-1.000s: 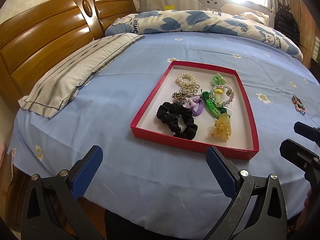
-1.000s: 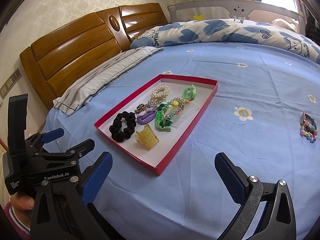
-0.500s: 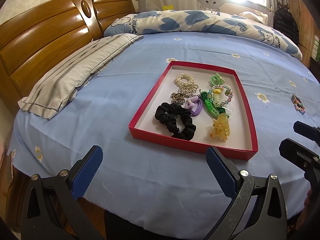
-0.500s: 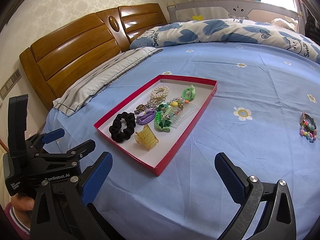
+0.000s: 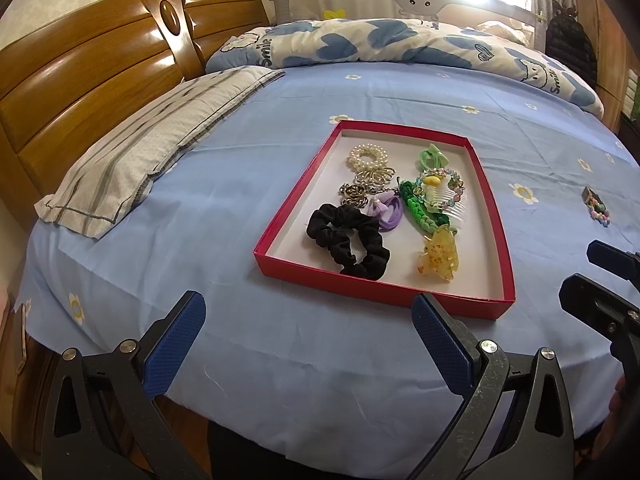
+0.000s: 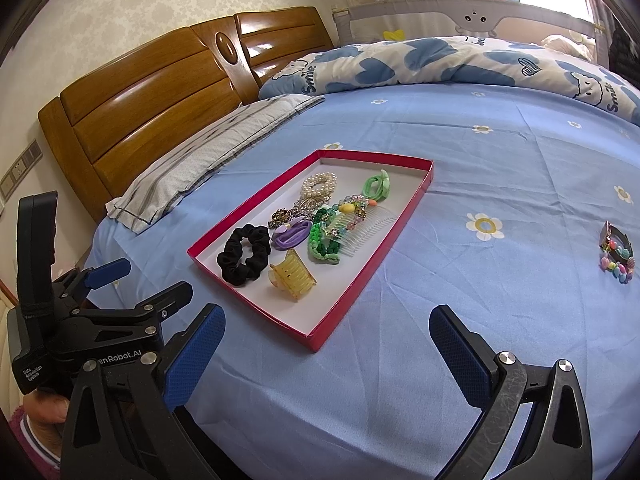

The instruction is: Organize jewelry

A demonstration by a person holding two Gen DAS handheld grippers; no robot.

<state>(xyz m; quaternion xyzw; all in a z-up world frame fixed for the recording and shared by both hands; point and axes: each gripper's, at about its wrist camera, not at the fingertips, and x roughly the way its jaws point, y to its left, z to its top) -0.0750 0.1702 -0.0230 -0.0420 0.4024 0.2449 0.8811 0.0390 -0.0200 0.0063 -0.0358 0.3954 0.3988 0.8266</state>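
Hovering short of the red tray, my left gripper and right gripper gape wide, empty. A beaded bracelet lies well right of the tray.

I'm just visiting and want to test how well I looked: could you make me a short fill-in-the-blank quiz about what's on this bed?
1. The red tray rests on a sheet whose colour is ____.
2. The scrunchie nearest the tray's front edge is coloured ____.
3. The colourful beaded bracelet lies ____ the tray.
4. The left gripper and the right gripper both hold ____.

Missing words: blue; black; outside; nothing
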